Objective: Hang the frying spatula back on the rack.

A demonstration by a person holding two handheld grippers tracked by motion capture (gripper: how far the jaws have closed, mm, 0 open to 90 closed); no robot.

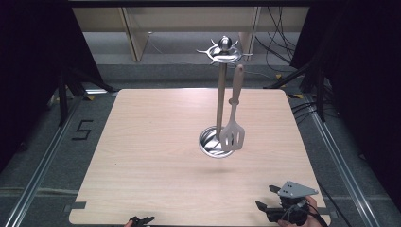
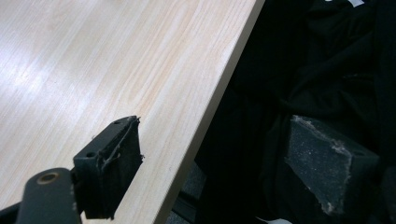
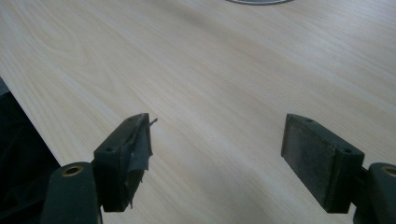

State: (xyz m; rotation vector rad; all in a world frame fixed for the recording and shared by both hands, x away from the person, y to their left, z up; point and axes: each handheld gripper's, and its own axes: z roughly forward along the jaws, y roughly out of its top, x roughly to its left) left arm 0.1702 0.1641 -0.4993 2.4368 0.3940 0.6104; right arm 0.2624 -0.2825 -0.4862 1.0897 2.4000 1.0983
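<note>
Resting at the near desk [image 1: 142, 179] edge, my right tool [image 1: 272, 197] and left tool [image 1: 140, 220] are both spread and empty. The slotted spatula [image 1: 232, 135] hangs on the utensil stand [image 1: 220, 94] mid-desk, well apart; I guess reaching for it comes next. Pale woodgrain top, grey floor [image 1: 56, 142], dark curtains [image 1: 28, 71].

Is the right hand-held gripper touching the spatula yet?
Apart. In the high view the right hand-held gripper sits at the table's near right corner, with bare tabletop between it and the spatula hanging from the rack.
</note>
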